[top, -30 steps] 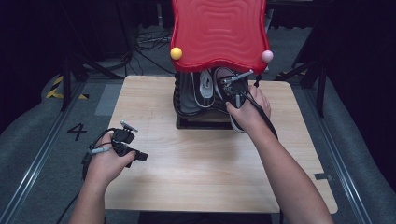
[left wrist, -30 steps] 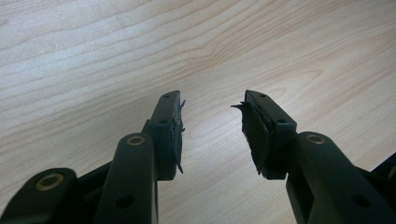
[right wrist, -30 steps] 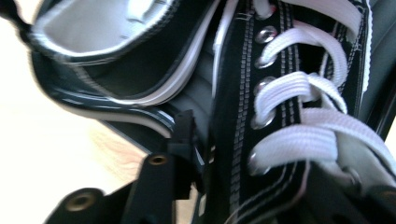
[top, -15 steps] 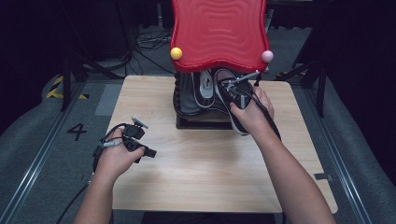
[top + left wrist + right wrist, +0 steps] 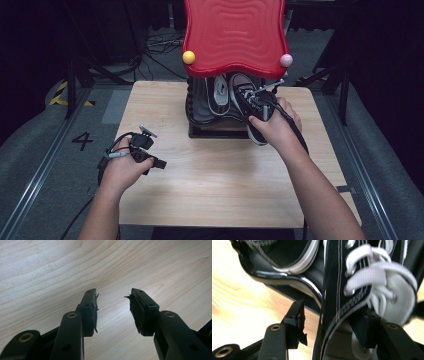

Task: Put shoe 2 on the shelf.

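At the far edge of the pale wooden worktop [image 5: 220, 170], under a glossy red wavy-edged plastic top [image 5: 234, 35], a black rack [image 5: 200, 107] holds a black-and-white shoe [image 5: 220, 92]. A second shoe — a black canvas sneaker with white laces and a white sole [image 5: 247, 107] — leans out of the rack on its right side, toe toward the near edge. The right gripper [image 5: 262, 105] is at this sneaker. In the right gripper view the sneaker's laced side wall [image 5: 342, 297] stands between the jaws, close against the right one, while the left one stands off it with a gap. The jaws have just been opening and now stand apart, not pressing on the canvas.

The left gripper [image 5: 150, 160] sits near the worktop's left edge, well apart from the rack — its jaws point across the bare wood. In the left gripper view they stand wide apart with nothing between them, only wood grain [image 5: 112, 272] beyond.
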Tool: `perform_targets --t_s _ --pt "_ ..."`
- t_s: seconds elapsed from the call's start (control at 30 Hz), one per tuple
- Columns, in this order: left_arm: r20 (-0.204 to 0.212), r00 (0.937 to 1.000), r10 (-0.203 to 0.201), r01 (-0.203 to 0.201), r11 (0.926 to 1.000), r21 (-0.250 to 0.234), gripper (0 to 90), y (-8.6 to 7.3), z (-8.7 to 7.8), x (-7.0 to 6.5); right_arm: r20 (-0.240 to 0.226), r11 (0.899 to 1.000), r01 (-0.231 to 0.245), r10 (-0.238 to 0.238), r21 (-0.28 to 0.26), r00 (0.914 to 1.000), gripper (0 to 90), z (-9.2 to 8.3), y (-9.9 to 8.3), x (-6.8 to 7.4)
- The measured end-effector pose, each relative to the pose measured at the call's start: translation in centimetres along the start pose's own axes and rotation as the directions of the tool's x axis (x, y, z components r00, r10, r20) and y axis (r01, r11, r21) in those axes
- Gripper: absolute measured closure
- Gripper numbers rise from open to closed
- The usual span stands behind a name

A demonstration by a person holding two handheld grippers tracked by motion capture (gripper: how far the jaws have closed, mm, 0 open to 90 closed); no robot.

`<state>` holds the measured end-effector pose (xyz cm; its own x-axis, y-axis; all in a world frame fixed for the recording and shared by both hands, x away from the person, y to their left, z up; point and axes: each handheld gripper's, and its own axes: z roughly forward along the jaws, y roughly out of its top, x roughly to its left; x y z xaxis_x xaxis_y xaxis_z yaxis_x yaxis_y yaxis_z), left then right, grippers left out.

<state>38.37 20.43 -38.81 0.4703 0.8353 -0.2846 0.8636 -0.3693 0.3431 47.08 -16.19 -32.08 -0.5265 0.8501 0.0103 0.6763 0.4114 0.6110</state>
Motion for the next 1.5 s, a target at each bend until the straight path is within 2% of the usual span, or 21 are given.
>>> perform_targets --t_s 0.1,0.23,0.27,0.37,0.4,0.47,0.63,0.7,0.77,0.87,0.97,1.1,1.23,1.33,1.37,1.43,1.5 --pt "0.0 1.0 -0.002 0.002 1.0 0.005 57.5 0.0 0.2 0.0 -0.004 1.0 -0.007 0.007 0.003 1.0 46.5 -0.6 -0.4 -0.1" --pt "0.002 1.0 0.001 -0.001 0.9999 0.012 57.4 0.1 0.3 0.0 -0.009 0.999 0.003 -0.004 -0.034 0.9999 46.4 -2.0 -1.1 -0.2" --pt "0.0 1.0 0.004 -0.004 0.9999 0.014 57.4 0.1 0.4 0.1 0.003 0.999 0.012 -0.012 -0.046 0.9999 48.1 -2.6 -1.4 -0.3" --pt "0.003 1.0 0.003 -0.003 0.9999 0.014 57.4 0.3 0.5 0.0 -0.001 0.997 0.023 -0.023 -0.079 0.9997 50.1 -4.1 -2.0 -0.4" --pt "0.003 1.0 0.003 -0.003 0.9999 0.014 57.4 0.3 0.5 0.0 -0.001 0.997 0.023 -0.023 -0.079 0.9997 50.1 -4.1 -2.0 -0.4" --pt "0.003 0.9999 0.01 -0.01 0.9998 0.017 57.4 0.5 0.5 0.0 0.003 0.997 0.042 -0.042 -0.071 0.9991 52.4 -5.3 -2.7 -0.4" --pt "0.007 0.9999 0.014 -0.014 0.9998 0.015 57.4 0.8 0.7 -0.3 0.007 0.996 0.061 -0.06 -0.059 0.9982 63.0 -7.9 -4.4 -0.5" --pt "0.007 0.9999 0.014 -0.014 0.9997 0.018 57.4 0.8 0.8 -0.4 0.008 0.997 0.061 -0.06 -0.048 0.9981 71.0 -8.9 -5.1 -0.7" --pt "0.004 0.9998 0.019 -0.019 0.9996 0.022 57.4 0.9 0.8 -0.4 0.019 0.997 0.075 -0.075 -0.005 0.997 82.4 -9.5 -5.9 -0.8" --pt "0.006 0.9999 0.016 -0.016 0.9997 0.02 57.4 0.9 0.8 -0.5 -0.002 0.995 0.079 -0.079 0.056 0.9969 90.0 -9.0 -6.8 -1.1" --pt "0.003 0.9999 0.01 -0.01 0.9998 0.017 57.4 0.7 0.7 -0.4 -0.007 0.991 0.079 -0.079 0.106 0.9969 90.0 -7.7 -7.9 -1.4" --pt "-0.001 1.0 0.007 -0.007 0.9997 0.023 57.4 0.5 0.7 -0.2 -0.046 0.986 0.082 -0.076 0.148 0.9961 90.0 -5.4 -9.1 -1.4" --pt "0.001 1.0 -0.01 0.01 0.9998 0.016 57.4 0.2 0.6 -0.1 -0.079 0.986 0.088 -0.078 0.145 0.9938 90.0 -3.4 -9.4 -1.5" --pt "-0.004 0.9999 -0.01 0.01 0.9998 0.018 57.4 -0.1 0.5 0.1 -0.082 0.988 0.086 -0.076 0.13 0.9937 90.0 -2.5 -9.0 -1.6" --pt "-0.002 0.9999 -0.012 0.012 0.9998 0.016 57.4 -0.1 0.5 0.2 -0.08 0.989 0.086 -0.077 0.119 0.9938 90.0 -2.2 -8.8 -1.6" --pt "-0.005 0.9998 -0.017 0.018 0.9997 0.015 57.4 -0.3 0.4 0.2 -0.076 0.986 0.083 -0.073 0.142 0.9944 90.0 -1.9 -8.5 -1.7" --pt "-0.004 0.9997 -0.023 0.023 0.9996 0.014 57.2 -0.4 0.4 0.3 -0.077 0.987 0.093 -0.083 0.134 0.9935 90.0 -1.9 -8.5 -1.6"
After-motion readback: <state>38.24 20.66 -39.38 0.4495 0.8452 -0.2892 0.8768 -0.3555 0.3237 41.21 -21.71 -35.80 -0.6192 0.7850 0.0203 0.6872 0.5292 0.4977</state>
